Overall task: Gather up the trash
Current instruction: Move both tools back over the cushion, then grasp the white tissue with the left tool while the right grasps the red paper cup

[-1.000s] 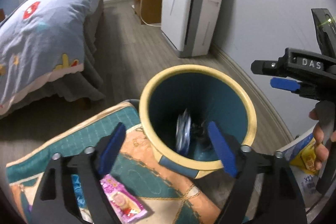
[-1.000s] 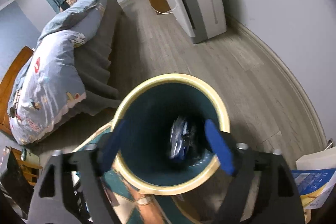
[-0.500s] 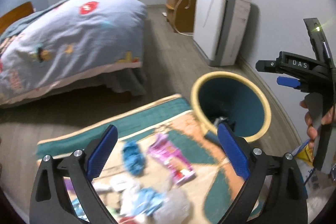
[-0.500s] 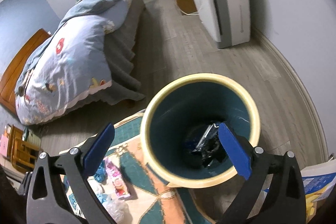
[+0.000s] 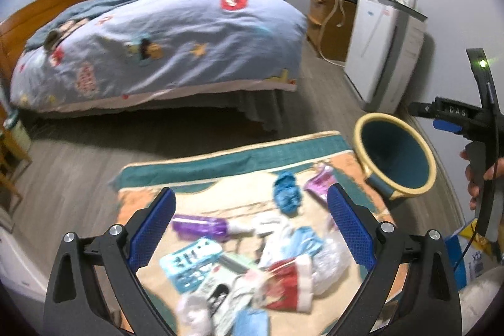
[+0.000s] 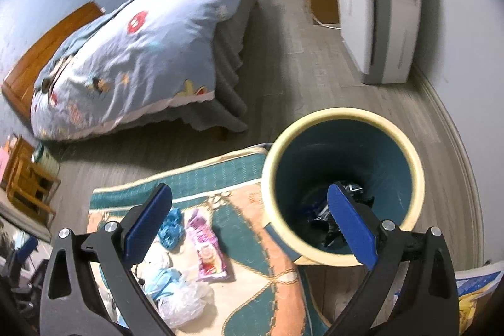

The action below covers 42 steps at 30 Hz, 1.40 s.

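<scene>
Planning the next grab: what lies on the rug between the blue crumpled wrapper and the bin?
A pink-purple wrapper lies between blue crumpled wrapper and bin, in both views.

You have one bin, teal inside with a cream rim, with dark crumpled trash at its bottom, too tangled to count. One rug lies on the floor. On it you can count one purple wrapper, one crumpled blue piece, one pink snack packet, one teal printed packet, one red-and-white wrapper and one clear plastic bag; the rest of the heap blurs together. One bed, one white appliance, one wooden cabinet.
</scene>
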### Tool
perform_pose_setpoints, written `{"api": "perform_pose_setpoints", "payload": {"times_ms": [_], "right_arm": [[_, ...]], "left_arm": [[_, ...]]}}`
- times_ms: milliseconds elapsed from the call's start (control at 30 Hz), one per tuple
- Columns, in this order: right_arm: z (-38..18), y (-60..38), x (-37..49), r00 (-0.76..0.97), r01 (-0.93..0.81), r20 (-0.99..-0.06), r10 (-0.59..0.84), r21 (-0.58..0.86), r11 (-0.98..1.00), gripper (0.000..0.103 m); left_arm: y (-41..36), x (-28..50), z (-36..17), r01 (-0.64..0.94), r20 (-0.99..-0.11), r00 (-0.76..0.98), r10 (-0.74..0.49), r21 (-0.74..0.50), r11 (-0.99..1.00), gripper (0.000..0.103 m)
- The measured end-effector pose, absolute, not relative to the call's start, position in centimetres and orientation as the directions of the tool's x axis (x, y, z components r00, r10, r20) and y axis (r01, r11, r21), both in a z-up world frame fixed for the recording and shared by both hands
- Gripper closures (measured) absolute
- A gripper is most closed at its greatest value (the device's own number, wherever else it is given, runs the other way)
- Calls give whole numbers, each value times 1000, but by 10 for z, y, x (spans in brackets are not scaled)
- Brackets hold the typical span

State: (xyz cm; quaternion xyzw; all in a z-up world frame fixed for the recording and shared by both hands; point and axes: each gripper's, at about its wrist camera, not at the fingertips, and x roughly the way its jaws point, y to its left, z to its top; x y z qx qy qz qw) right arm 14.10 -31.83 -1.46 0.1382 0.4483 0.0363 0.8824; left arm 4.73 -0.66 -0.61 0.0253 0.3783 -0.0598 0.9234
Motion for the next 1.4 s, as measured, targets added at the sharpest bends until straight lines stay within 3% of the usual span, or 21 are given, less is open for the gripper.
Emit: {"api": "perform_pose_setpoints", "payload": {"times_ms": [467, 800, 1000, 1067, 1200, 1300, 1333, 1367, 1400], "right_arm": [[-32, -225, 131, 492, -122, -838, 233, 199, 972, 6], [-47, -179, 102, 411, -171, -868, 278, 226, 959, 6], [-69, -161, 86, 348, -160, -898, 268, 225, 961, 6], [-76, -157, 81, 338, -155, -906, 254, 213, 965, 6], [-87, -146, 72, 326, -155, -917, 232, 190, 969, 9], [-95, -136, 68, 300, -170, -916, 265, 222, 960, 24], [-97, -133, 68, 285, -176, -916, 283, 240, 955, 33], [-101, -128, 67, 264, -185, -914, 308, 266, 946, 42], [-103, -124, 66, 249, -193, -911, 328, 285, 939, 45]], "left_arm": [[82, 21, -57, -12, -769, 639, 22, 18, 1000, 7], [80, 0, -103, 91, -849, 528, 18, 77, 993, 7], [72, 0, -124, 152, -892, 452, -9, 67, 986, 12], [70, 2, -130, 171, -904, 428, -14, 66, 983, 27], [69, 5, -139, 199, -924, 380, -31, 49, 979, 43], [73, 7, -142, 199, -934, 353, -51, 21, 980, 67], [75, 8, -143, 200, -937, 344, -60, 11, 980, 80], [76, 8, -144, 200, -938, 342, -60, 10, 980, 84], [76, 8, -144, 201, -936, 346, -58, 13, 980, 85]]}}
